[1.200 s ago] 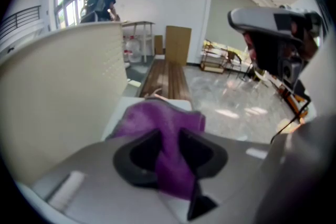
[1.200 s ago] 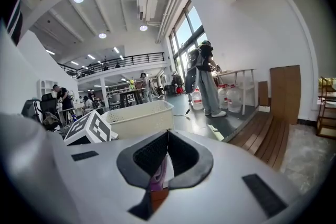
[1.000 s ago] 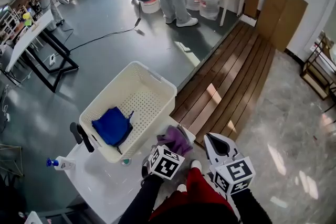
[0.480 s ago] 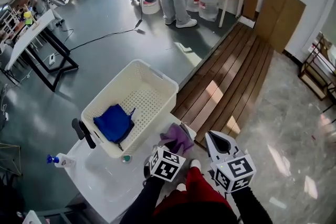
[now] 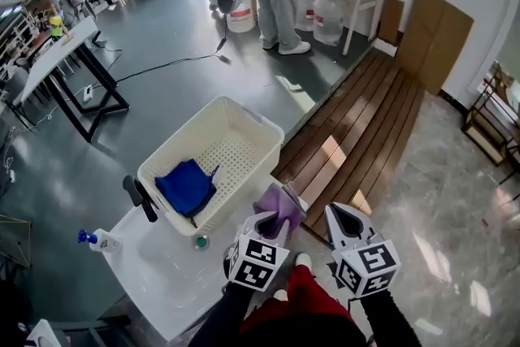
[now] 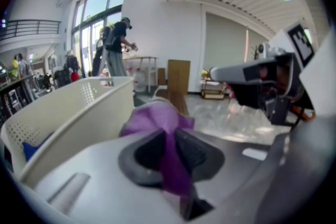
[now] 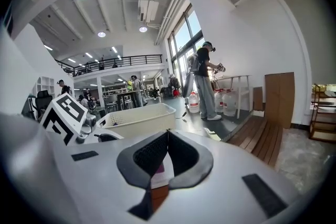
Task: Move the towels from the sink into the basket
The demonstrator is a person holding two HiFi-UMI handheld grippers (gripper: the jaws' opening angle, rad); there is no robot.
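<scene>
The left gripper (image 5: 270, 232) pinches a purple towel (image 5: 280, 206). Its jaws have just been closing, and the cloth is squeezed between them. The towel hangs in the air just beside the near right corner of the white basket (image 5: 244, 114). It is not inside the basket.

A blue towel (image 5: 187, 184) lies inside the basket, at its near end. The white sink (image 5: 162, 280) is on the near side of the basket. A black tap (image 5: 140, 197) sticks up by the basket's near left corner. A spray bottle (image 5: 96, 240) sits a bit past the tap, away from the basket.

The right gripper (image 5: 335, 214) is to the right of the basket, past the purple towel. Its jaws are pressed together and hold nothing.
</scene>
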